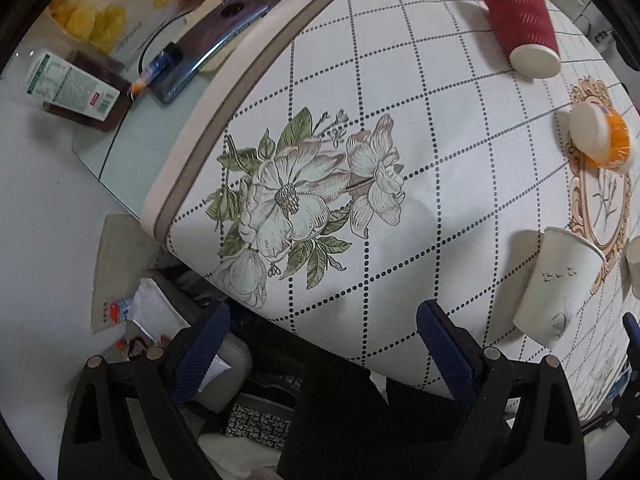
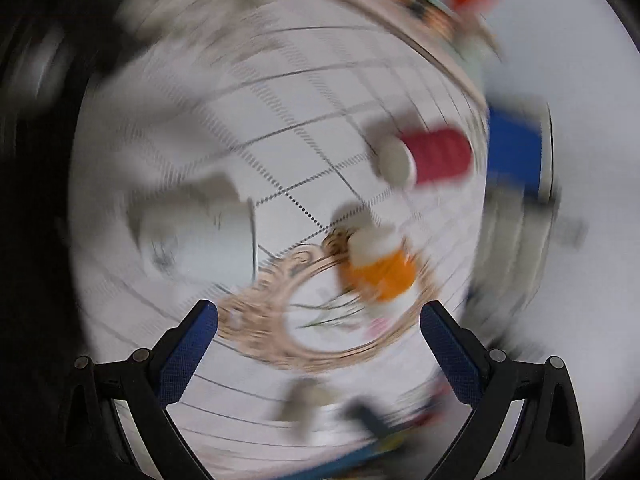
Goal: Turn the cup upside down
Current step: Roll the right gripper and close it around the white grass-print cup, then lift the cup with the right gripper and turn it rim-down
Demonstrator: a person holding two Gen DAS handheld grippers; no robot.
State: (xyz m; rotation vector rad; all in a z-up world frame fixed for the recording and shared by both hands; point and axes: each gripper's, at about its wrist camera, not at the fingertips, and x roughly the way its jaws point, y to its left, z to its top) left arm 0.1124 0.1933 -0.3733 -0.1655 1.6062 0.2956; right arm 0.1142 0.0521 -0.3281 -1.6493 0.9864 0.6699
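Heavily motion-blurred right wrist view, cups smeared. Both left gripper and right gripper spread wide, holding nothing. Red cup, orange cup, white cup on checked tablecloth.

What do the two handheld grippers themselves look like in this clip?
Both look alike. The left gripper and right gripper each have two black angled plastic fingers with round metal pivot pins, tipped with dark blue ribbed pads. No cables, markings, hands or sleeves show.
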